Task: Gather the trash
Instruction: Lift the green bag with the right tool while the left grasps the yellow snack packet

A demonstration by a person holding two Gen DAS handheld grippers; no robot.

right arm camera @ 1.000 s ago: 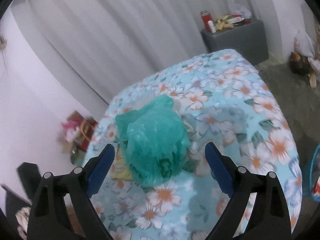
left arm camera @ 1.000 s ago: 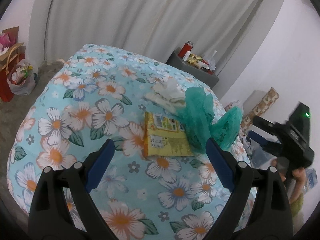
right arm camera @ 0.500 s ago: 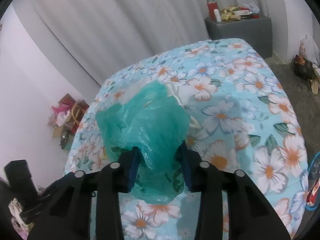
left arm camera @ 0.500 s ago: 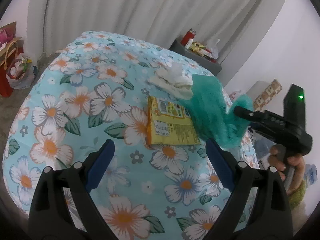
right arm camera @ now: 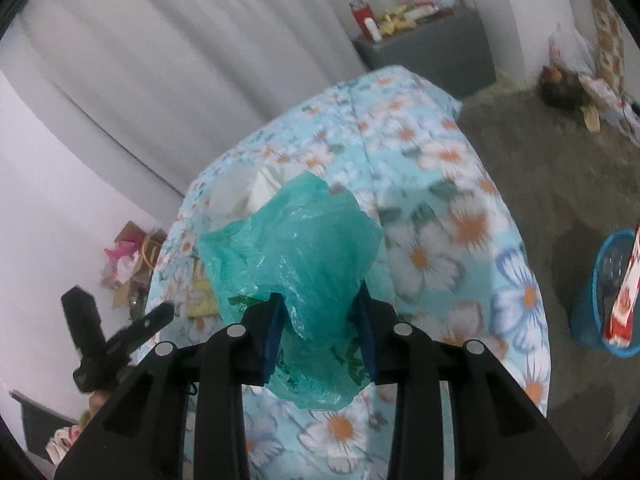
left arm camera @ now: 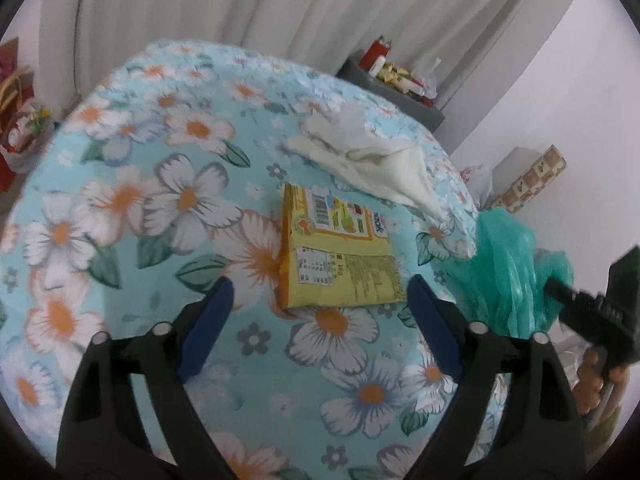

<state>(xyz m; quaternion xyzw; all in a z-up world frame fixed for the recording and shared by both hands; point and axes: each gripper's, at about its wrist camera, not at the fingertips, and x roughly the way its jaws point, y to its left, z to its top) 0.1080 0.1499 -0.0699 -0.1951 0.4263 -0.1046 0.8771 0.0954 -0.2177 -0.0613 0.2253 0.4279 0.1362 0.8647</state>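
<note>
Counter (left arm camera: 120, 240) w/ blue floral cloth fills both views, biggest thing here. Off its far side on the floor, a blue basket (right arm camera: 600, 300) w/ a red-white wrapper already standing in it, likely the bin.

Green plastic bag (right arm camera: 296, 256): crumpled, pinched between the pads of the right tool (right arm camera: 320, 332), jaws narrow and closed on it. In the left view the bag (left arm camera: 508, 272) hangs at the counter's right edge, seemingly lifted off the cloth.

White tissue wad (left arm camera: 372, 160) lies toward the far side of the counter; yellow snack packet (left arm camera: 340, 256) flat just in front of it, edges close, can't tell if touching.

Left tool (left arm camera: 316, 316): jaws wide, empty, hovering just short of the packet's near edge.

Step in hand, my read: bag grabbed, carry to bin pending; packet pickup being lined up. Next: right swings toward basket and lets go above it. Left needs to drop low, get a pad under the flat packet's edge, then close. Thin foil may slide on the cloth.
</note>
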